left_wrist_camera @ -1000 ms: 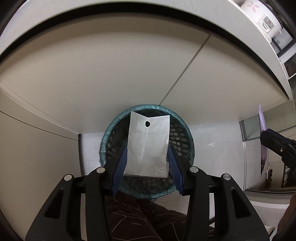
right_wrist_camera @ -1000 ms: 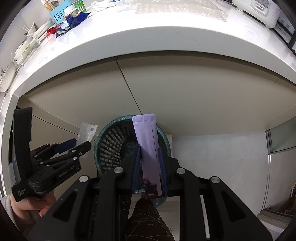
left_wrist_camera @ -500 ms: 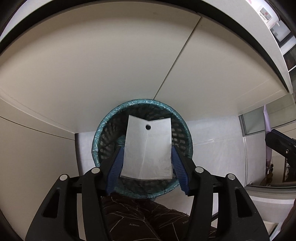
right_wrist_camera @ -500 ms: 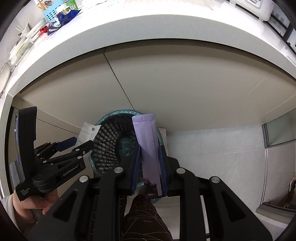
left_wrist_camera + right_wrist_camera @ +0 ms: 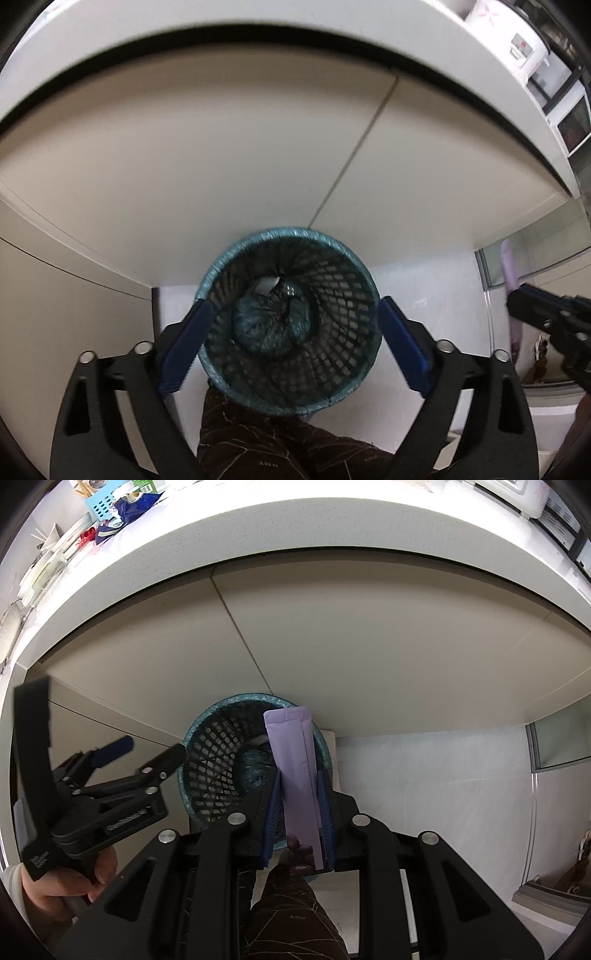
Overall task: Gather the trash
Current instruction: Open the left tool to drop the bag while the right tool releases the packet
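Teal mesh bin (image 5: 288,321) under the counter's edge (image 5: 258,48): left gripper (image 5: 291,343) just spread wide, emptied; right gripper (image 5: 299,812) clamped on purple sachet (image 5: 295,771), undropped.

- Teal mesh wastebasket (image 5: 288,325) stands upright on the floor against the cabinet front, lined with a crumpled teal bag.
- White packet (image 5: 267,285) lies inside the wastebasket, at its bottom, only a corner showing.
- Lilac sachet (image 5: 299,775) is held lengthwise over the wastebasket's right rim.
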### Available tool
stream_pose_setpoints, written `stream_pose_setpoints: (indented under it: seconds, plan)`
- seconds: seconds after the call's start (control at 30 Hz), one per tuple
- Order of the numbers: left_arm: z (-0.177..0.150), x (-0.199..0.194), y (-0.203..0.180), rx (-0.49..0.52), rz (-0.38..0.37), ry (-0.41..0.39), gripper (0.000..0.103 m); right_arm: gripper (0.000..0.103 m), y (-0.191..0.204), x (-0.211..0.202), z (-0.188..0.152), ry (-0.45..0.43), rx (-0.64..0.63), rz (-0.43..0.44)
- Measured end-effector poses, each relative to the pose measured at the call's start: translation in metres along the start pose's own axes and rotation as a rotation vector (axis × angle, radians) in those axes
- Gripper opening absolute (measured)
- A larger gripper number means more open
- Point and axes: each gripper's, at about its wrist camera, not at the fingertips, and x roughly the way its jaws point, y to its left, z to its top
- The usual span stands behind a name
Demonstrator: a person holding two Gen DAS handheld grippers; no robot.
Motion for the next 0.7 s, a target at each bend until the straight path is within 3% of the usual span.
stream_pose_setpoints:
  seconds: [0.07, 0.7]
  plan:
    - [0.001, -0.008, 0.007, -0.011, 0.007, -0.016, 0.097, 0.019, 0.004, 0.003, 0.001, 0.0, -0.003, 0.018]
    - [-0.013, -0.05, 0.064, -0.059, 0.057, -0.034, 0.097, 0.02, 0.057, 0.061, -0.001, 0.046, -0.081, 0.078]
